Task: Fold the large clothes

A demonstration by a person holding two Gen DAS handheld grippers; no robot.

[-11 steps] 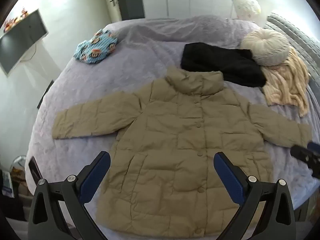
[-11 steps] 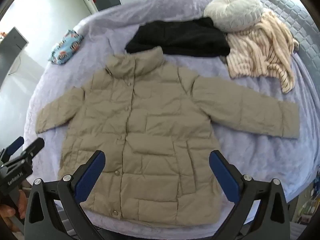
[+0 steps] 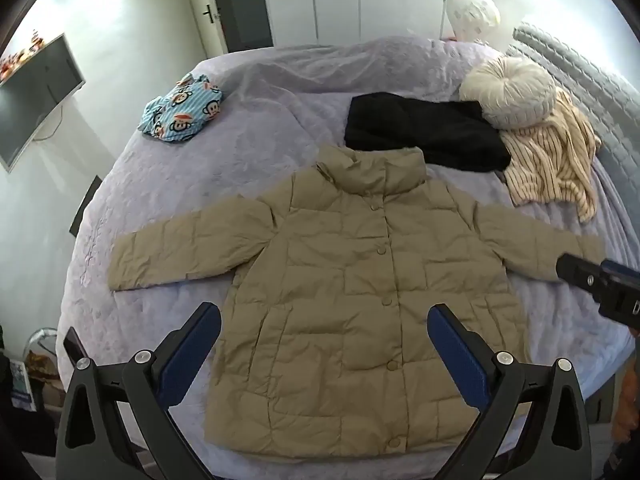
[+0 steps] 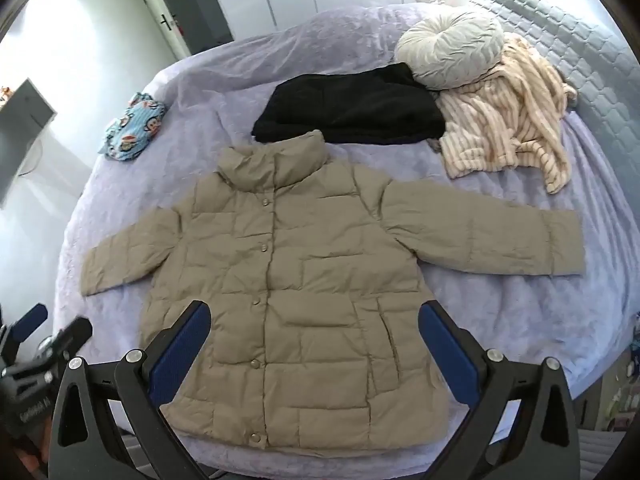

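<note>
A khaki puffer jacket (image 3: 352, 300) lies flat and buttoned on the lavender bed (image 3: 248, 128), collar away from me, both sleeves spread out to the sides. It also shows in the right wrist view (image 4: 304, 292). My left gripper (image 3: 324, 344) is open and empty, held above the jacket's lower left part. My right gripper (image 4: 316, 344) is open and empty, above the jacket's lower right part. The right gripper's body shows at the right edge of the left wrist view (image 3: 600, 288), near the right sleeve's cuff. The left gripper shows at the lower left of the right wrist view (image 4: 36, 340).
A black garment (image 3: 424, 136) lies just beyond the collar. A cream round cushion (image 3: 516, 92) and a cream striped garment (image 3: 556, 168) lie at the far right by the padded headboard (image 3: 592, 76). A blue cartoon-print garment (image 3: 180, 112) lies far left. A wall TV (image 3: 32, 92) hangs left.
Both grippers have risen and pulled back a little from the jacket, so it sits lower and smaller in both views. The jacket has not moved.
</note>
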